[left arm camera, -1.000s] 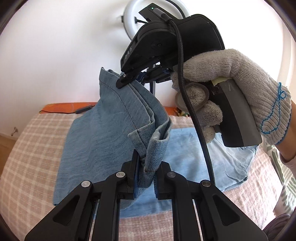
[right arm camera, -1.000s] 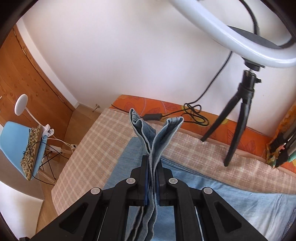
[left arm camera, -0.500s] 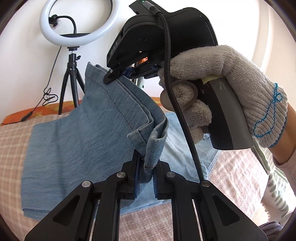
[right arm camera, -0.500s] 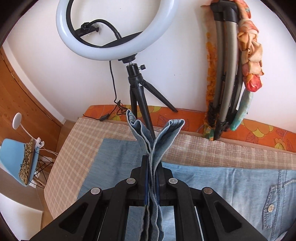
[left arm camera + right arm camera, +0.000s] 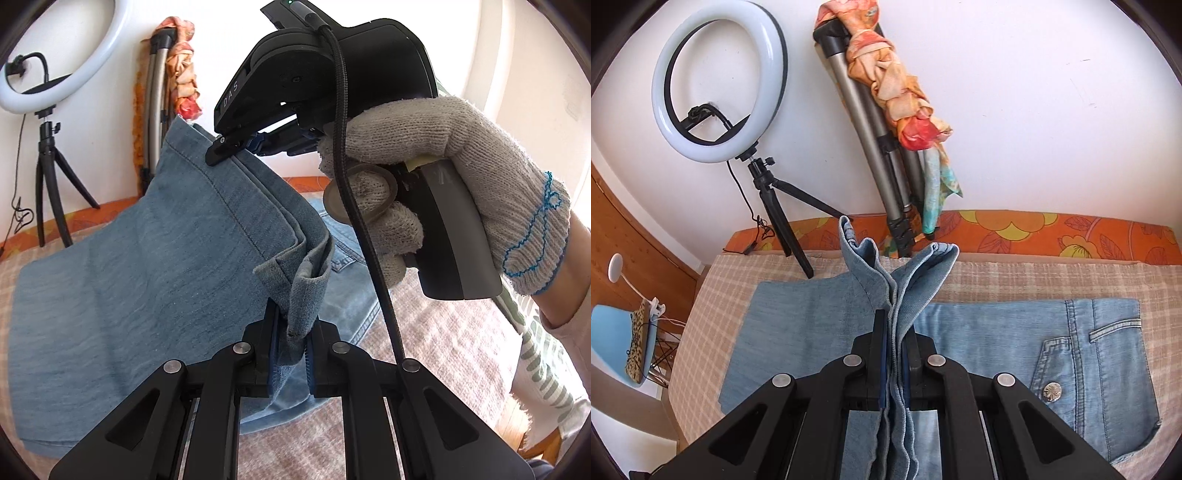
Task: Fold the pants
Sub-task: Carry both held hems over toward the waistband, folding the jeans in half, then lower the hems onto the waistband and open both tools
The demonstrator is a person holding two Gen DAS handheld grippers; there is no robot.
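White wall backs a bed under a beige checked woven cover point(image 5: 436, 332), seen from the left wrist. One pair of light blue denim pants point(image 5: 122, 266) lies on it, its hem end lifted. The left gripper point(image 5: 290, 354), black plastic with blue ribbed pads, is clamped on one corner of the stitched hem. The right gripper point(image 5: 236, 146), held in one grey knitted glove with blue trim point(image 5: 461, 177), pinches the other corner higher up; its black housing reads "DAS". One braided black cable point(image 5: 362, 221) hangs from it. One white ring light on a black tripod point(image 5: 48, 122) stands at left.

From the right wrist, the right gripper point(image 5: 894, 354) is closed on several bunched denim layers that stand up between its two fingers. Beyond, the pants point(image 5: 1015, 332) lie flat on the checked cover point(image 5: 709, 332), showing one pocket with one silver metal button point(image 5: 1053, 391). Behind: an orange flowered mattress edge point(image 5: 1052, 232), the ring light point(image 5: 720, 92), one folded grey metal tripod wrapped in a flowered scarf point(image 5: 886, 110), and one pale blue chair point(image 5: 613, 339).
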